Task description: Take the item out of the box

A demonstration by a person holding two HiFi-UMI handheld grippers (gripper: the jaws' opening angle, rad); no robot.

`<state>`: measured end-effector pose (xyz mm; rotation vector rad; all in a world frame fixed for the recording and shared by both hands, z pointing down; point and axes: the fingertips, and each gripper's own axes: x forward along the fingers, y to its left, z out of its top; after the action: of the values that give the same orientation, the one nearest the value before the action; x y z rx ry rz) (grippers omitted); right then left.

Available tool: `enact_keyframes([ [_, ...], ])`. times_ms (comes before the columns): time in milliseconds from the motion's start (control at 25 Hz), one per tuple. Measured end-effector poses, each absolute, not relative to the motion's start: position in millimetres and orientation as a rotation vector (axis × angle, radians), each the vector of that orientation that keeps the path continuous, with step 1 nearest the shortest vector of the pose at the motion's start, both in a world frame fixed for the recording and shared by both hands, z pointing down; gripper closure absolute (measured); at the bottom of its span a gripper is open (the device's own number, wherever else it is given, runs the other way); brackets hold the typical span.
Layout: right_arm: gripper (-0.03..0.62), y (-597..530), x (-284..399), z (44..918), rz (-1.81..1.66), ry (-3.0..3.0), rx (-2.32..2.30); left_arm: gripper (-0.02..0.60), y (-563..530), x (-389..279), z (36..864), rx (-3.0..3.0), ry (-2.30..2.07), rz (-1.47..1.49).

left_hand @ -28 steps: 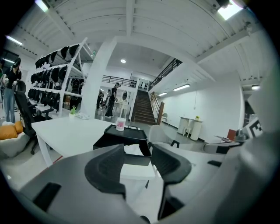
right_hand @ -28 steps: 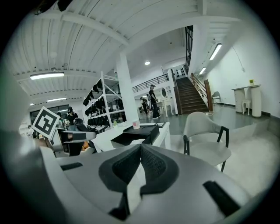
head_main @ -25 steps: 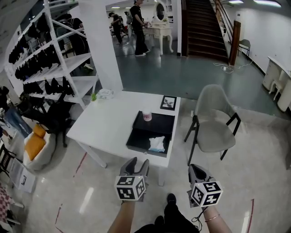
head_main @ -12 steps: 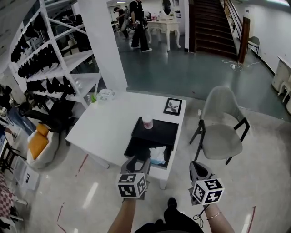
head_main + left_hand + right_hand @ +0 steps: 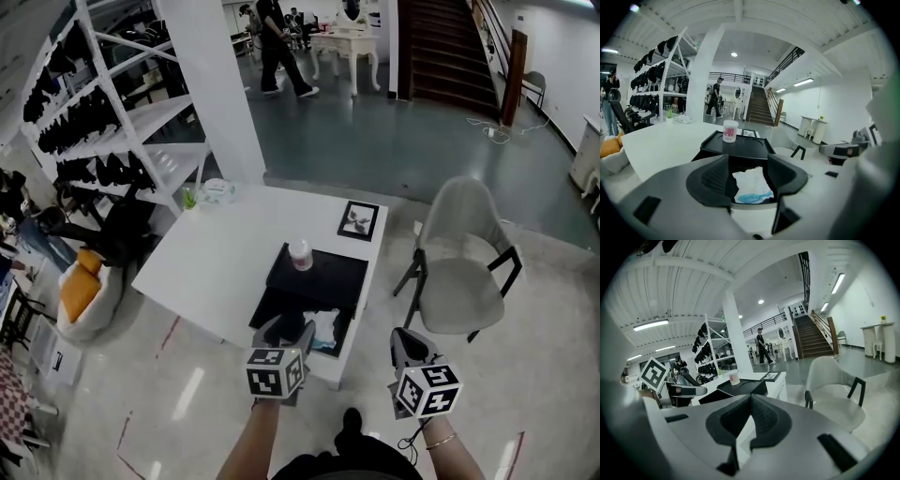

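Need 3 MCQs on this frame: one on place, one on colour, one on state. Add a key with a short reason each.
1. Where does the small white cup with the pink label stand?
A. On the flat black lid behind the open black box
B. On the grey chair
C. On the floor

2. What colour is the crumpled soft item lying in the box?
A. Red
B. White with a blue patch
C. Yellow

3. How do the tongs of the right gripper stand?
A. Wide apart
B. Clamped on the cup
C. Closed together, empty

Key:
1 A: the cup sits on the lid, at its far edge.
2 B: the item is white, with blue along its near edge.
3 C: the pads meet at their tips with nothing between them.
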<state>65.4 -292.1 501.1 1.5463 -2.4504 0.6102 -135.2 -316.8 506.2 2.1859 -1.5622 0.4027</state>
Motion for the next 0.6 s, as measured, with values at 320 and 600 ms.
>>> enact_keyframes([
  [320,0.594,-308.2,67.9,504.7,0.627,-2.451,1.53,0.335,-333.1,-124.8,533.3,2.148,-1.498,0.512],
  [600,0.594,-313.6,72.7,508.6,0.654,-2.441,1.54,0.322,-343.2,-107.0,554.4,2.174,-1.398,0.702],
])
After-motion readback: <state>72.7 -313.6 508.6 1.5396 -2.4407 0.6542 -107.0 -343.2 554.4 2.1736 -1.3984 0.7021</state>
